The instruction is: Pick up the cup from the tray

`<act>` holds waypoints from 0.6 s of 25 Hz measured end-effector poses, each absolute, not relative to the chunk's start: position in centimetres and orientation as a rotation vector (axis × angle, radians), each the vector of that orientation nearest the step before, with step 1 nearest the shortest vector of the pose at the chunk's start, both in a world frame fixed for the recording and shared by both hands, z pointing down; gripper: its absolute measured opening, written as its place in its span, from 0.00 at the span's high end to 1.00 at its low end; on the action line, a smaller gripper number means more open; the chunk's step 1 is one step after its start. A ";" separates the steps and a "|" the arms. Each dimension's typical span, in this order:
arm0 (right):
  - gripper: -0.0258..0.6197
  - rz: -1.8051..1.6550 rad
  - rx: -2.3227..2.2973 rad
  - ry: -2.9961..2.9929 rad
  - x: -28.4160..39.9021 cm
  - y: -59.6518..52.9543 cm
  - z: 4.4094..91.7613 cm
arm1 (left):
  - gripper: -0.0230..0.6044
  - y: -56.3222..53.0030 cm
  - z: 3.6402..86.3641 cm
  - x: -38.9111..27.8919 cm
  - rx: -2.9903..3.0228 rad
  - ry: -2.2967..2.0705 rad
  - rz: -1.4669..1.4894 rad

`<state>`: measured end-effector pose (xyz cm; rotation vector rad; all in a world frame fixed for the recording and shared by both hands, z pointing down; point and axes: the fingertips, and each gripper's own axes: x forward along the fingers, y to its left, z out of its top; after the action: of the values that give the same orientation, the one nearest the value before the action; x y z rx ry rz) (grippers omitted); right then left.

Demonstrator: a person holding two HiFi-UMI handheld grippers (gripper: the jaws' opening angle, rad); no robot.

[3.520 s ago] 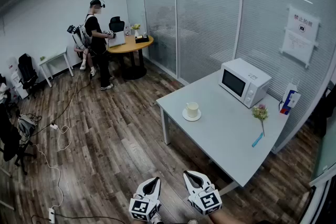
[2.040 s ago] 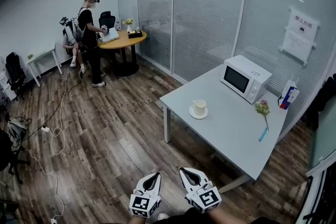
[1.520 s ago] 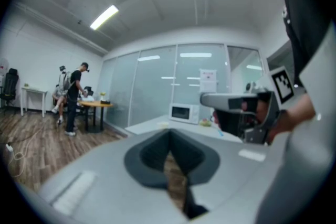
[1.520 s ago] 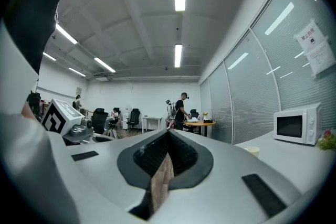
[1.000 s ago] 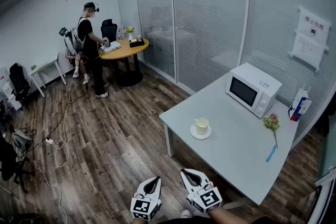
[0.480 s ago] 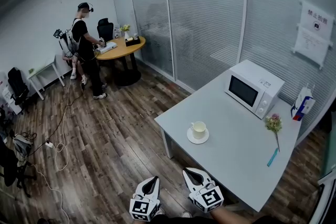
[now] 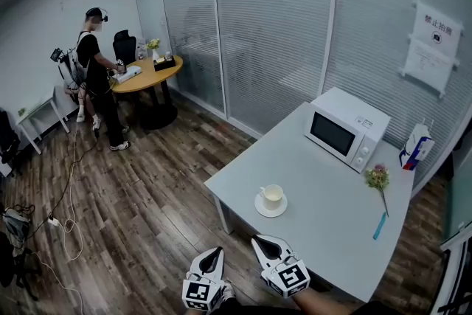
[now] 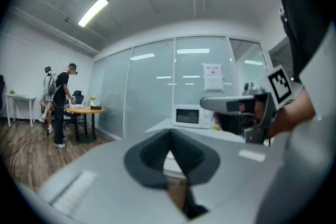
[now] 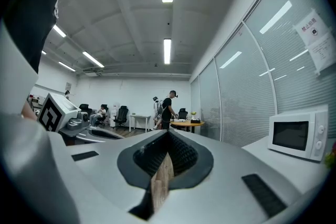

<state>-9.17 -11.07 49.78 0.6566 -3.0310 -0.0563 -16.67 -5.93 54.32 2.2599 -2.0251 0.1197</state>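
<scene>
A cream cup [image 7: 271,195] stands upright on a round white saucer [image 7: 259,209] near the front left corner of a grey table [image 7: 324,188]. Both grippers are low in the head view, close to my body and well short of the table. My left gripper [image 7: 216,253] is shut with nothing in it; its jaws meet at their tips in the left gripper view [image 8: 169,132]. Beside it, my right gripper [image 7: 257,240] is also shut and empty [image 9: 168,135]. The cup shows in neither gripper view.
A white microwave [image 7: 346,127] stands at the table's far side, with a flower [image 7: 379,179], a blue pen [image 7: 379,226] and a carton [image 7: 414,145] to its right. A person [image 7: 92,59] stands at a round wooden table [image 7: 144,74] far left. Cables [image 7: 59,210] lie on the wood floor.
The view has drifted: the grey table and cup now sit lower and nearer in the head view, and the person has slid left. Both grippers stay shut at the bottom edge.
</scene>
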 end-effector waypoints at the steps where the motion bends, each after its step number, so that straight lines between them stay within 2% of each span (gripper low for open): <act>1: 0.98 -0.060 0.669 -3.030 -9.8 -11.8 49.6 | 0.96 -6.7 54.3 -17.2 2.270 -2.015 0.117; 15: 0.98 -0.079 0.883 -2.959 -16.0 -17.8 49.1 | 0.96 -14.5 54.8 -22.4 2.455 -1.812 0.146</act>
<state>-15.99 -17.84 49.15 0.8828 -2.9585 -0.0790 -22.41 -14.53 54.78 2.4551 -1.8122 0.1463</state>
